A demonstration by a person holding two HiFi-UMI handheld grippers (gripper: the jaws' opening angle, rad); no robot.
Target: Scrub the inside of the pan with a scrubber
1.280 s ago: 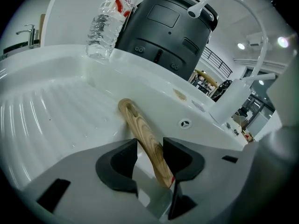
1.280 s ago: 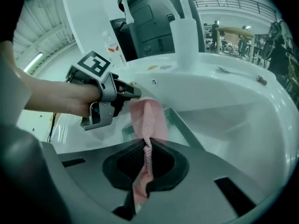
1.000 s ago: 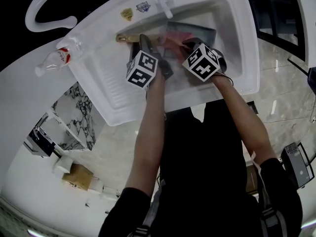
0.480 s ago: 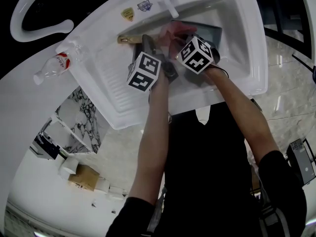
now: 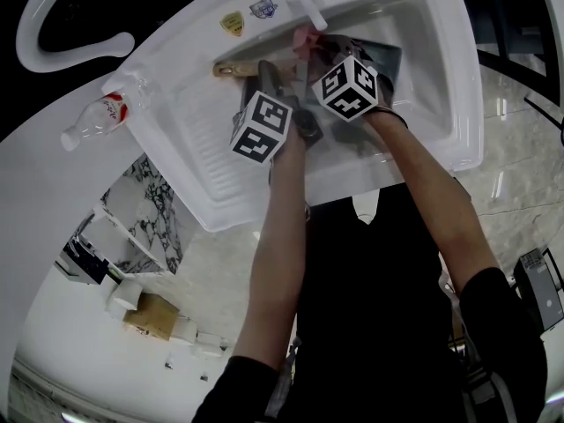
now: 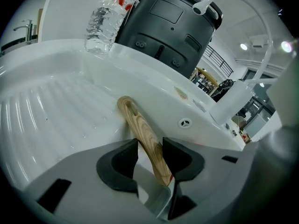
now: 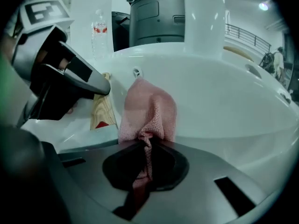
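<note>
A big white sink (image 5: 203, 148) fills the middle. A dark pan (image 5: 394, 58) lies in its bowl, up toward 1 o'clock. The pan's wooden handle (image 6: 140, 132) sticks out toward 9 o'clock, and the left gripper (image 6: 150, 149) has its fingers closed on it. A water bottle (image 5: 95, 113) lies at the sink's 9 o'clock side. The right gripper (image 7: 147, 158) has its fingers pinched tight on a pink scrubber (image 7: 149, 111), which pokes out at 12 o'clock.
</note>
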